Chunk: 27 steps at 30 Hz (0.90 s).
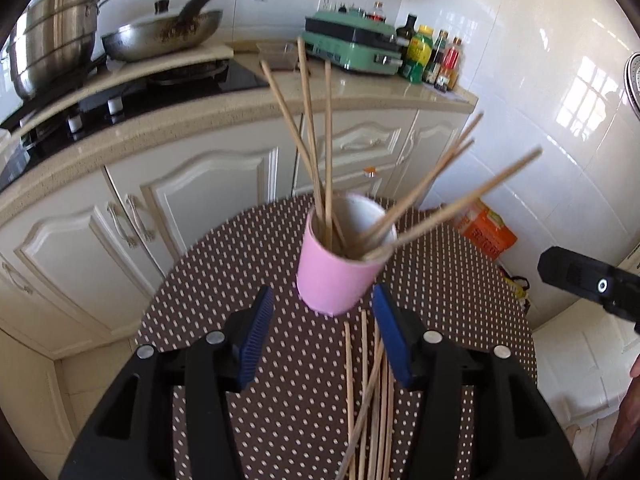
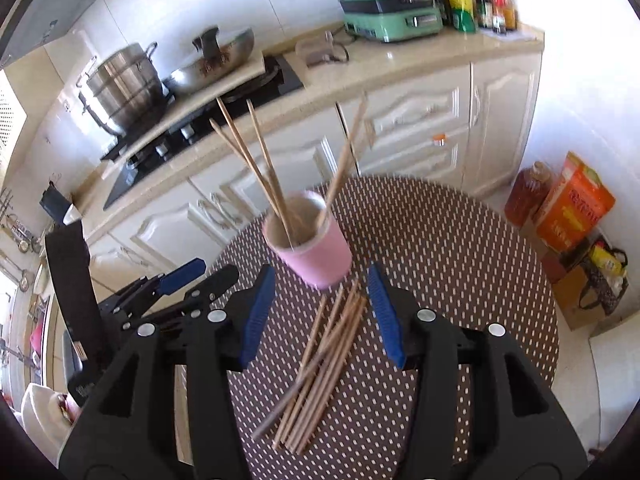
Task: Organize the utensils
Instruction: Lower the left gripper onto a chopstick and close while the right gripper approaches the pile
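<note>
Pink cup [image 1: 338,276] of wooden chopsticks [image 1: 320,148] stands before loose wooden sticks [image 2: 320,364] on dotted brown table [image 2: 460,280].
Left gripper [image 1: 323,336] and right gripper [image 2: 321,312]: jaws spread, holding nothing.

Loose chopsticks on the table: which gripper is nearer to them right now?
Right, by a little. The right gripper hangs open directly over the loose chopsticks, the pile between its fingers. The left gripper is open too, with the pile under its right finger, nearer the pink cup.
</note>
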Available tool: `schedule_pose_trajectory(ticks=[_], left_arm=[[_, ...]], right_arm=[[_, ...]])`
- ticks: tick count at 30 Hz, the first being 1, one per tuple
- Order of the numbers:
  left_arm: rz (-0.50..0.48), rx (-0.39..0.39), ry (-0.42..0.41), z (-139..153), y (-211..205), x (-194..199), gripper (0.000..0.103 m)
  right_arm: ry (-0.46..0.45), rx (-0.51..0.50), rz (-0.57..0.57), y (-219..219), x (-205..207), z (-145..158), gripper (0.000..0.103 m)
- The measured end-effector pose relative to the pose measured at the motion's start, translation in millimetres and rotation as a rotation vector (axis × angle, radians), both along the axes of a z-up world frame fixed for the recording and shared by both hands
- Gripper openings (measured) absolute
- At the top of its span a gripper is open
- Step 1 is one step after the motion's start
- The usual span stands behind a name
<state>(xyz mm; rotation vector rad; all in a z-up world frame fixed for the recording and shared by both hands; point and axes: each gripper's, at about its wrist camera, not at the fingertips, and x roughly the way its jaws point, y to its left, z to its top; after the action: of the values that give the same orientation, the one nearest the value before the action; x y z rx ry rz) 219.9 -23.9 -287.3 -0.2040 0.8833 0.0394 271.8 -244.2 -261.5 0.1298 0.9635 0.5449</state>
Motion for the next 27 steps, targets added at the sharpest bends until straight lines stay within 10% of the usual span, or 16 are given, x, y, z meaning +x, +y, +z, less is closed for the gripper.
schedule_pose_trajectory(ticks=[22, 27], left_arm=[[-0.137, 0.022, 0.289, -96.6, -63.1, 6.0, 0.051], [-0.163, 0.053, 0.330, -107.8, -74.5, 16.0, 0.035]], right_arm=[[0.232, -0.030, 0.028, -20.2, -0.3, -104.9, 0.048], [0.270, -0.028, 0.021, -25.8, 4.8, -116.6, 0.048]])
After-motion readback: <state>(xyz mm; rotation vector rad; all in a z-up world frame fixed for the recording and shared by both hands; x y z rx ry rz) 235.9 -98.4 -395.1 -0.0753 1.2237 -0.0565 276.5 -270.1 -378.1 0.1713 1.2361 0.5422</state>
